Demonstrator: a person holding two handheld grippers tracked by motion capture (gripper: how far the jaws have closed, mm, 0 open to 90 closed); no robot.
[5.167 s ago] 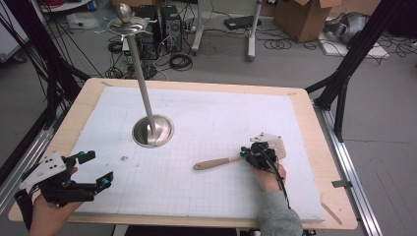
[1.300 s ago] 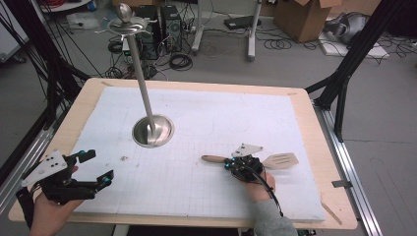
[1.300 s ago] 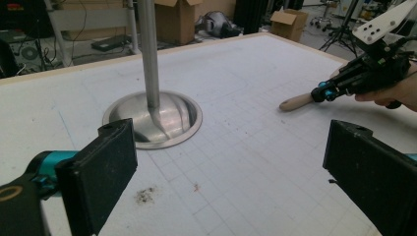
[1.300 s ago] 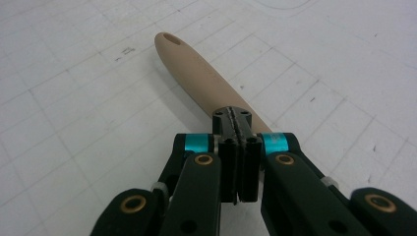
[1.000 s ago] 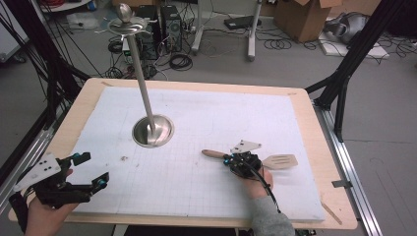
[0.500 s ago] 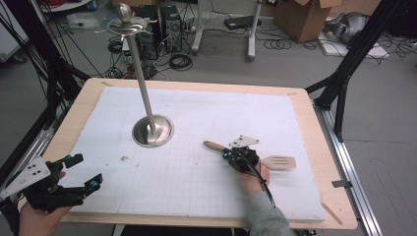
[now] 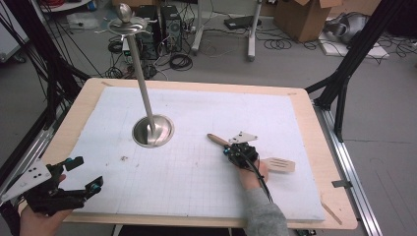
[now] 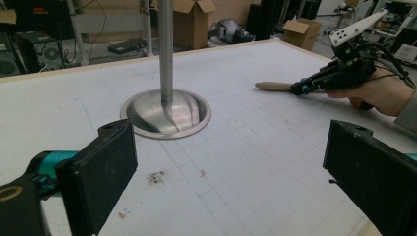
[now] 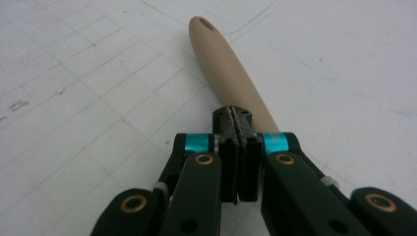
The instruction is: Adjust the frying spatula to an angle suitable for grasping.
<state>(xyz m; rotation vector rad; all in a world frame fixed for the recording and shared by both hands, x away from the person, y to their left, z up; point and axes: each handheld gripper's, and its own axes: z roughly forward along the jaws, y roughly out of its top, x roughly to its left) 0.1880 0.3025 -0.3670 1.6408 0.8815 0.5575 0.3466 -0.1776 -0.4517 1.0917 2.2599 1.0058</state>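
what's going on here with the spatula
A person holds a gripper in each hand at a white gridded mat. The right gripper has its jaws shut over the wooden spatula, partway along the handle, whose end points toward the metal stand; whether the spatula is lifted or lying on the mat is hard to tell. The left gripper is open and empty near the mat's near left corner, apart from the stand.

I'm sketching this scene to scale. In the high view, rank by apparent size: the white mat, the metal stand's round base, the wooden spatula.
1. white mat
2. wooden spatula, though the right gripper covers its middle
3. round base; close to the spatula, so that order is unsure
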